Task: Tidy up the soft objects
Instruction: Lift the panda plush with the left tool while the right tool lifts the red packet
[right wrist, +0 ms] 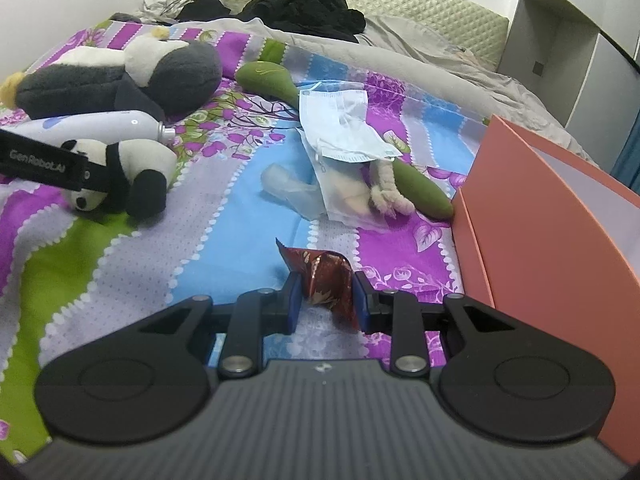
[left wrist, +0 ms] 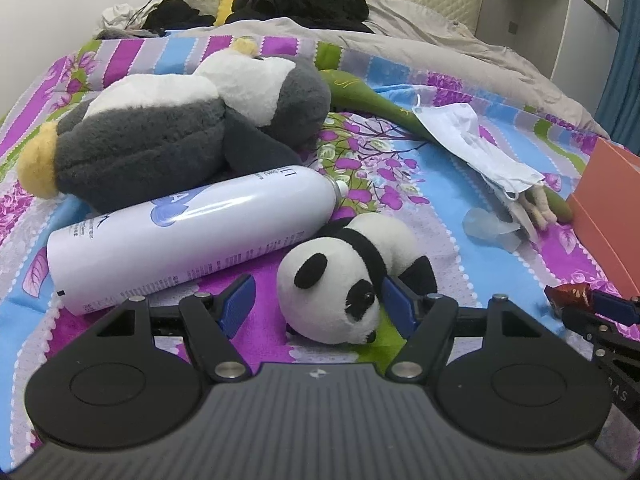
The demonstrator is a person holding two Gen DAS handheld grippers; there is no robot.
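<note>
Left gripper [left wrist: 320,300] fingers spread around panda [left wrist: 344,276] head on bed [left wrist: 400,184], right finger touching it. Right gripper [right wrist: 326,298] fingers pinched red wrapper [right wrist: 328,280] near orange box [right wrist: 560,240].

We are in a home bedroom: a bed [right wrist: 240,184] spread with a striped floral sheet fills both views, with a quilted headboard [right wrist: 400,0] along the top of the frame. Dark clothes [right wrist: 308,12] and a grey duvet [right wrist: 420,52] lie rumpled near it, and plush toys [left wrist: 180,128] sit at the left.
</note>
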